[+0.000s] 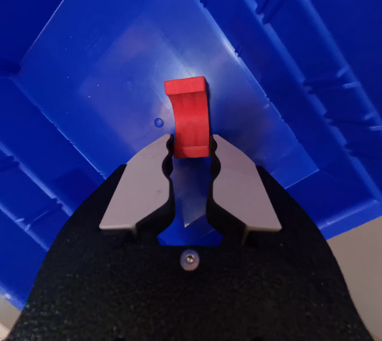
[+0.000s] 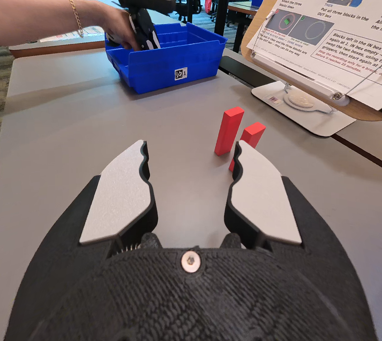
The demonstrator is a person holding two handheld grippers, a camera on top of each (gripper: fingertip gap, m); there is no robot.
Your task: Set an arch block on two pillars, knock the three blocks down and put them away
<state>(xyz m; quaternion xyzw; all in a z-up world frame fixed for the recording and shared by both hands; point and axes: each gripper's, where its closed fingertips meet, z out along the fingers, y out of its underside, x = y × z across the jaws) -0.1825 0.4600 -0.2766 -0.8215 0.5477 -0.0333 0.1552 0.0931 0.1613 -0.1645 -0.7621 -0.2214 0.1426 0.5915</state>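
Observation:
My left gripper (image 1: 191,139) is shut on one end of a red arch block (image 1: 189,116) and holds it inside a blue bin (image 1: 115,45), just above the bin's floor. In the right wrist view a hand holds that left gripper (image 2: 144,31) down in the blue bin (image 2: 171,66) at the far side of the grey table (image 2: 103,124). My right gripper (image 2: 191,152) is open and empty over the table. Two red pillar blocks stand upright just ahead on its right: one (image 2: 228,131) free, the other (image 2: 253,134) partly hidden behind my right finger (image 2: 258,182).
A white stand (image 2: 299,107) holds a tilted board with a printed sheet (image 2: 330,20) at the right of the table. The bin carries a small black-and-white tag (image 2: 180,73). Other tables and chairs fill the room behind. Spacing between my two grippers at the tips: around 45 cm.

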